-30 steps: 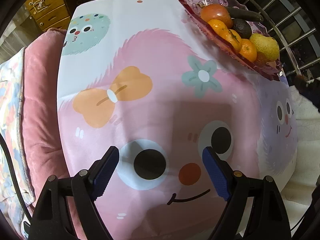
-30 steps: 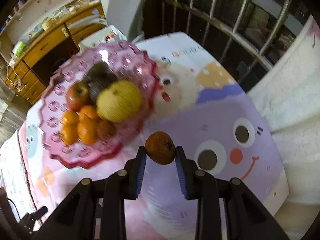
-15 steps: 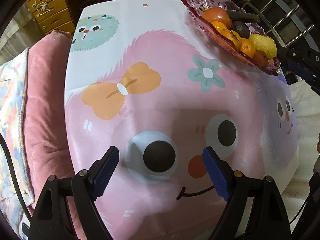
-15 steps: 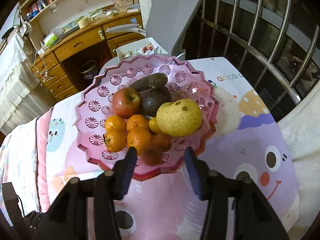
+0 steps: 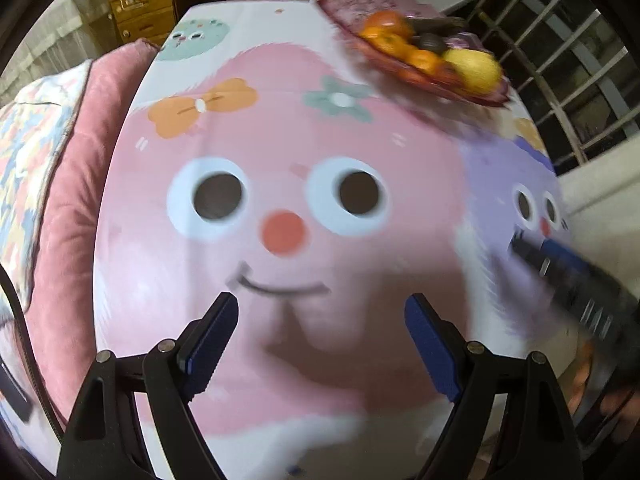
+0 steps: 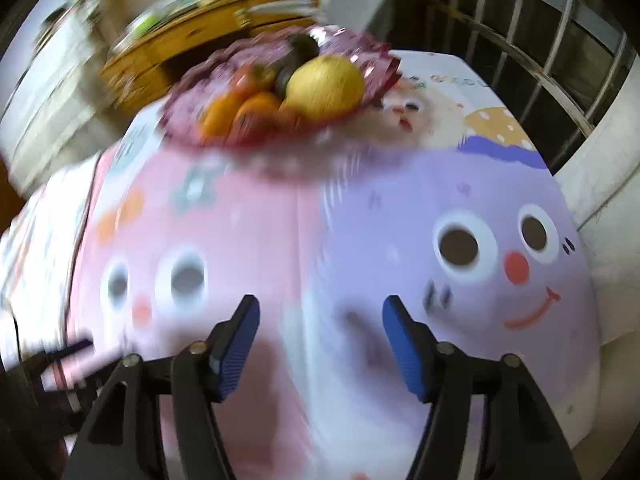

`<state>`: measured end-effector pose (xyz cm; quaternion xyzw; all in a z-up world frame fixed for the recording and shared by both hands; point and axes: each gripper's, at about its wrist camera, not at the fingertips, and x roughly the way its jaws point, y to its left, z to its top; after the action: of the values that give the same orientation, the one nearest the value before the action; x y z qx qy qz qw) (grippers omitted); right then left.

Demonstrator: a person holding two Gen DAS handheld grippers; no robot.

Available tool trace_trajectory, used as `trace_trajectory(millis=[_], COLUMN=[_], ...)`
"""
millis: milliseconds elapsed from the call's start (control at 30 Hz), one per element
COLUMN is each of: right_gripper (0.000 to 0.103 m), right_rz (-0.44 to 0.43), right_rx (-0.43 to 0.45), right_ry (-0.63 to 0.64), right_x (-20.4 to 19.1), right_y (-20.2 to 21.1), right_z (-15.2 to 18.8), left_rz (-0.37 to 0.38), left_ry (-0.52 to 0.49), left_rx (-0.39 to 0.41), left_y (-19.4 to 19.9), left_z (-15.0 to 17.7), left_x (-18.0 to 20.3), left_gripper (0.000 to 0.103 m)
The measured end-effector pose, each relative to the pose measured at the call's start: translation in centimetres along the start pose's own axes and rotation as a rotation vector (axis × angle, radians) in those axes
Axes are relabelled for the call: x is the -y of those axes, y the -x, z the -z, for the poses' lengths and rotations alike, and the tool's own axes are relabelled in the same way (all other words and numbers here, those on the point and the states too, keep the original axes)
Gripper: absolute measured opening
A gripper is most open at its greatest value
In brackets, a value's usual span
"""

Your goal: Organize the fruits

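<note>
A pink scalloped plate (image 6: 180, 120) (image 5: 348, 4) stands at the far side of the cartoon tablecloth. It holds a yellow pear (image 6: 326, 86) (image 5: 474, 68), several oranges (image 6: 256, 110) (image 5: 426, 60), a red apple and dark avocados. My right gripper (image 6: 318, 322) hovers over the cloth well short of the plate; its jaws are opening and nothing is between them. My left gripper (image 5: 322, 322) is open and empty over the pink face print. The right gripper's blue finger (image 5: 560, 250) shows blurred at the right edge of the left wrist view.
A pink cushion (image 5: 84, 184) and a patterned blanket (image 5: 24, 152) lie along the table's left side. Metal window bars (image 6: 520, 44) run behind the table on the right. Wooden drawers (image 5: 136, 12) stand beyond the far edge. Both views are motion-blurred.
The right gripper let go of the brown fruit over the plate, opened, and pulled back toward the near side of the table. The left gripper also drew back along the cloth, still open.
</note>
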<state>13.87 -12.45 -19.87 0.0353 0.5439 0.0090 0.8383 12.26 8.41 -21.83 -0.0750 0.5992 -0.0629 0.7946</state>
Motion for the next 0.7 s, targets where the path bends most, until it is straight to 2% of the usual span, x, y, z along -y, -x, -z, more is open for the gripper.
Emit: trace_trajectory(millis=[67, 200, 300, 367, 467, 567, 700], right_gripper=[0.075, 0.079, 0.084, 0.087, 0.091, 0.093, 0.094], right_rz=[-0.005, -0.052, -0.091, -0.136, -0.197, -0.191, -0.177], right_rx=[-0.033, -0.109, -0.132, -0.156, -0.139, -0.123, -0.097], right_ry=[0.064, 0.109, 0.125, 0.108, 0.080, 0.094, 0.049], right_x=[0.7, 2.8, 3.8, 4.6, 5.9, 6.6, 7.5], right_y=[1.2, 5.0, 8.1, 10.2, 14.0, 16.7, 19.9], right_z=[2.5, 7.2, 8.8, 9.0, 8.1, 7.1, 6.2], left_rz=[-0.009, 0.021, -0.017, -0.067, -0.044, -0.079, -0.089], left_ry=[-0.006, 0.018, 0.005, 0.008, 0.034, 0.007, 0.001], left_rx=[0.007, -0.028, 0.003, -0.012, 0.028, 0.108, 0.174], left_y=[1.4, 5.3, 8.9, 11.6, 15.1, 18.0, 20.6], left_z=[1.5, 4.3, 5.3, 5.5, 5.3, 5.1, 5.3], left_x=[1.8, 5.5, 7.8, 9.5, 10.7, 12.0, 12.4], left_gripper=[0.084, 0.084, 0.084, 0.084, 0.088, 0.089, 0.092])
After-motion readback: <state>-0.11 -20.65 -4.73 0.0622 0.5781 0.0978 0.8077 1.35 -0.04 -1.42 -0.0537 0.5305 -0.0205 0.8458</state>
